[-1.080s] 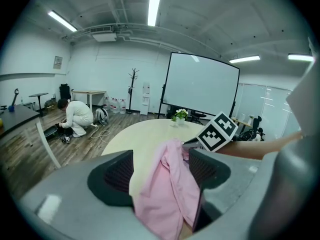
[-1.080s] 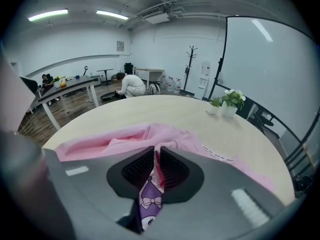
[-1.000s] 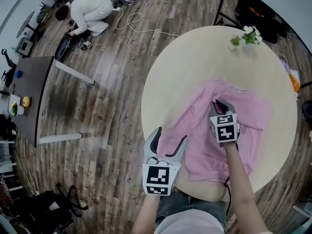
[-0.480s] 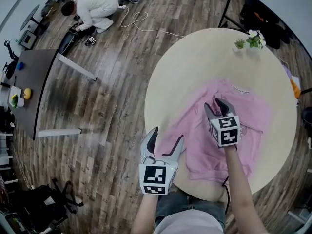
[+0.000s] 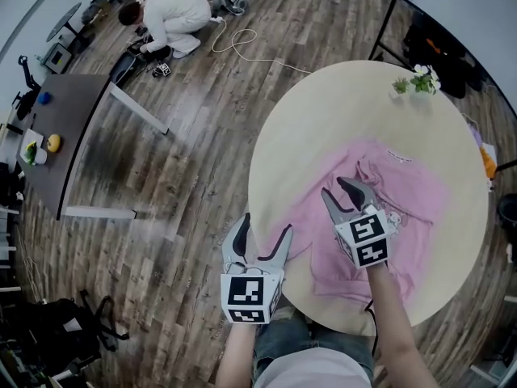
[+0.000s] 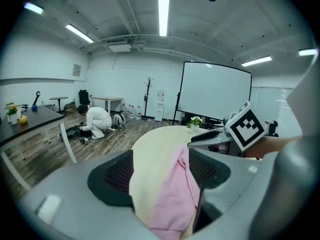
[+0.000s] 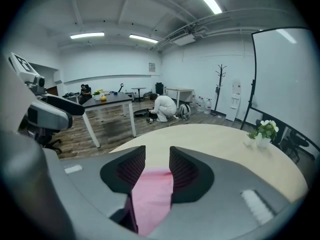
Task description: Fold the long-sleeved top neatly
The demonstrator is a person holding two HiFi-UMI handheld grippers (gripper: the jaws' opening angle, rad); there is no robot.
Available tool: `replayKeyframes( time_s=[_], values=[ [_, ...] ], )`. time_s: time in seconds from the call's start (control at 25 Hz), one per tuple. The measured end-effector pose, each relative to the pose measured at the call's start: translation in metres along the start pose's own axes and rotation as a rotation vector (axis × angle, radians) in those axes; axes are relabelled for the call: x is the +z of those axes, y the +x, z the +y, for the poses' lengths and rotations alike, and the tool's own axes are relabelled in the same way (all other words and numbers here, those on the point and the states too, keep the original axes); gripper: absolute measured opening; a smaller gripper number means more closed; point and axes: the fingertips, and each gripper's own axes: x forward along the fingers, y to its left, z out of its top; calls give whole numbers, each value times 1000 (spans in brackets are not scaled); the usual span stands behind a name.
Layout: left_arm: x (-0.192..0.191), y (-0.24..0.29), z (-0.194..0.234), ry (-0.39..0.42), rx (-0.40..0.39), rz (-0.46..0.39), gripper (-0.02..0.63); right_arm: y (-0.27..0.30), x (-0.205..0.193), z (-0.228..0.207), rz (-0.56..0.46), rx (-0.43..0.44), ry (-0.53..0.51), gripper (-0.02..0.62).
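Observation:
A pink long-sleeved top [image 5: 412,192] lies rumpled on the round beige table [image 5: 323,111], with its near-left part reaching the table edge. My left gripper [image 5: 262,234] hovers open at that edge. In the left gripper view, pink cloth [image 6: 172,196] and the table rim show between its wide jaws [image 6: 162,169]. My right gripper [image 5: 339,191] is open over the middle of the top, with its fingers spread. Pink fabric [image 7: 152,191] lies below its jaws [image 7: 151,164] in the right gripper view.
A small potted plant [image 5: 418,79] stands at the far edge of the table. On the wooden floor to the left are a dark table [image 5: 65,128], a crouching person in white [image 5: 174,10], a cable [image 5: 242,43] and a black bag [image 5: 56,330].
The right gripper has gone from nearly shut to open and has drawn back toward me and to the left over the top. The left gripper has shifted slightly left at the table edge.

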Motion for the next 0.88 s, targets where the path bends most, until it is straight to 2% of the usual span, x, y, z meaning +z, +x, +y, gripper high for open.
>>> replayKeyframes(
  time_s=[0.36,0.88],
  values=[
    [-8,-34,25,-52,97,-30,342,-5,-12,97,36,183,-75,169],
    [-43,-71,57,-130,208,-12,342,2,-50,184,123,359,-175,167]
  ],
)
